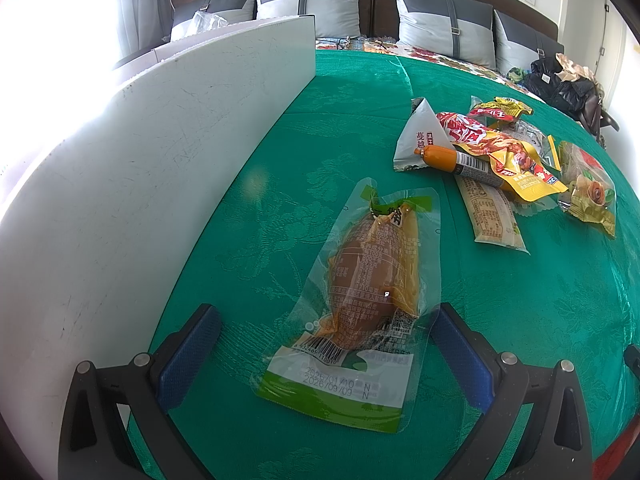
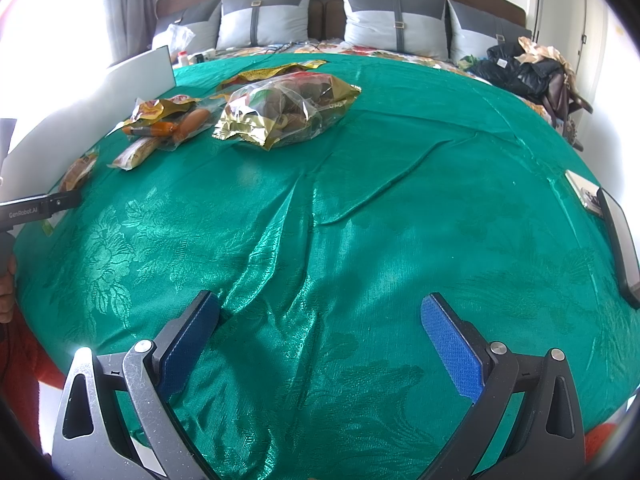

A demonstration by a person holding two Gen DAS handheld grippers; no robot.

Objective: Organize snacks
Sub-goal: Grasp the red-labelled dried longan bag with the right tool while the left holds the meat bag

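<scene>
One clear vacuum-sealed snack pouch with a green label (image 1: 352, 300) lies flat between the spread left claw (image 1: 326, 354) fingers; the right claw (image 2: 320, 354) (also spread) hovers over the green patterned bedspread (image 2: 360, 220).

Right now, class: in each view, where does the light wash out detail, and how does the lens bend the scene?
Left wrist view: window glare bleaches the upper left and the white board; its straight edge bows. Right wrist view: the left edge is blown out, sheen streaks the green cloth, which bulges like a dome; corners are dark.
</scene>
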